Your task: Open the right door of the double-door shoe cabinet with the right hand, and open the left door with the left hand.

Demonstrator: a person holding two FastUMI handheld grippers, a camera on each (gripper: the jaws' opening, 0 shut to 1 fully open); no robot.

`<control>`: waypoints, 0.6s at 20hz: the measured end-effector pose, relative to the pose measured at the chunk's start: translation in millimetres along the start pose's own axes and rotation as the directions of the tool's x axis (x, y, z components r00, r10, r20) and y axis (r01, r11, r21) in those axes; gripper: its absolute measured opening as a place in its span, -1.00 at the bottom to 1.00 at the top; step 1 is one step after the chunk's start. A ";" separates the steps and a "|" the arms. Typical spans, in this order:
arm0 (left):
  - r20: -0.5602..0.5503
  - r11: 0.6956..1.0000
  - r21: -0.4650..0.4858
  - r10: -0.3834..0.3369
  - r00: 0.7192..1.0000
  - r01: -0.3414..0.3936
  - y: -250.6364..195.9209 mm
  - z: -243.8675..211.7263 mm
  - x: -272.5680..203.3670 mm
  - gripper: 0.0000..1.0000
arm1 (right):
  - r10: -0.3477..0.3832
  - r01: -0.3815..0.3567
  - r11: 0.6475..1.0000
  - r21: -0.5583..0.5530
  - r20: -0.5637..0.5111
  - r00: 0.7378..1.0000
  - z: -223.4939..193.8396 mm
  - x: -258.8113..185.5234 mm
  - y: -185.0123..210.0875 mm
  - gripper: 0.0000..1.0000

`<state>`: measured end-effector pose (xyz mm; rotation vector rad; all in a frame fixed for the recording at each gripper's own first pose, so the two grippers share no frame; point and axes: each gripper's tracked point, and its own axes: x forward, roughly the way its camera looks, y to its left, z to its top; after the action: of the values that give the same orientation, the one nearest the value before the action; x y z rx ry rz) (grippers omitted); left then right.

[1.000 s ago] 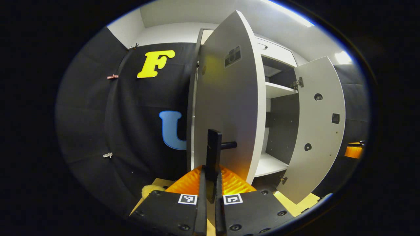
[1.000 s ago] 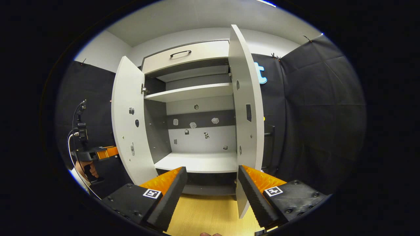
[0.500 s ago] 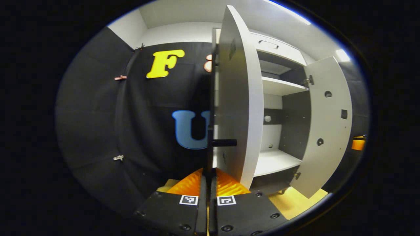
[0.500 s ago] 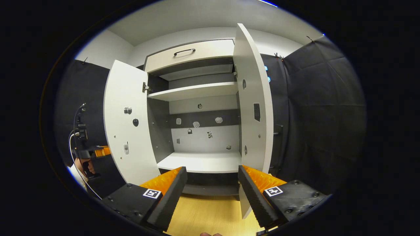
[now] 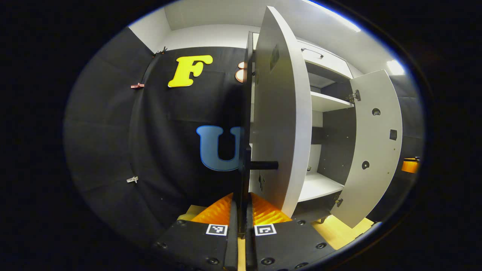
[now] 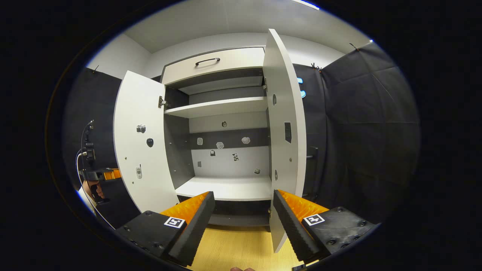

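Cabinet (image 6: 226, 113) doors both stand swung wide, the left door (image 6: 141, 139) and right door (image 6: 284, 124) flanking bare shelves (image 6: 222, 107) above a wooden floor (image 6: 237, 248). In the left gripper view the left gripper (image 5: 241, 214) has its fingers clenched almost together on the dark handle (image 5: 246, 177) at the left door's outer face, though the contact itself is hard to make out. In the right gripper view the right gripper (image 6: 244, 210) hangs released, fingers spread apart, just before the right door's lower edge and holding nothing.
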<state>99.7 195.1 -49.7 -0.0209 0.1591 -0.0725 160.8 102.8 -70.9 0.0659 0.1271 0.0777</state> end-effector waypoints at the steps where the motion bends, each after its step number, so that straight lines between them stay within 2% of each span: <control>1: 0.002 1.000 -0.004 0.005 1.000 -0.005 -1.0 0.7 -2.0 -0.77 | 0.000 0.000 1.000 -0.001 -0.003 1.000 -0.9 0.3 -0.4 0.96; 8: 0.007 0.997 -0.016 0.081 0.997 -0.081 -1.6 0.6 -34.6 -0.77 | -0.001 0.001 1.000 0.004 -0.002 1.000 0.0 -4.8 -4.9 0.96; 12: 0.011 0.996 -0.030 0.080 0.997 -0.079 -19.1 -2.1 -61.5 -0.60 | -0.009 0.009 1.000 0.007 0.005 1.000 2.3 -6.4 -10.5 0.96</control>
<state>37.5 180.6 -41.6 -0.0446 0.1490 0.0095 155.6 91.7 -68.5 0.0728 0.1226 0.0680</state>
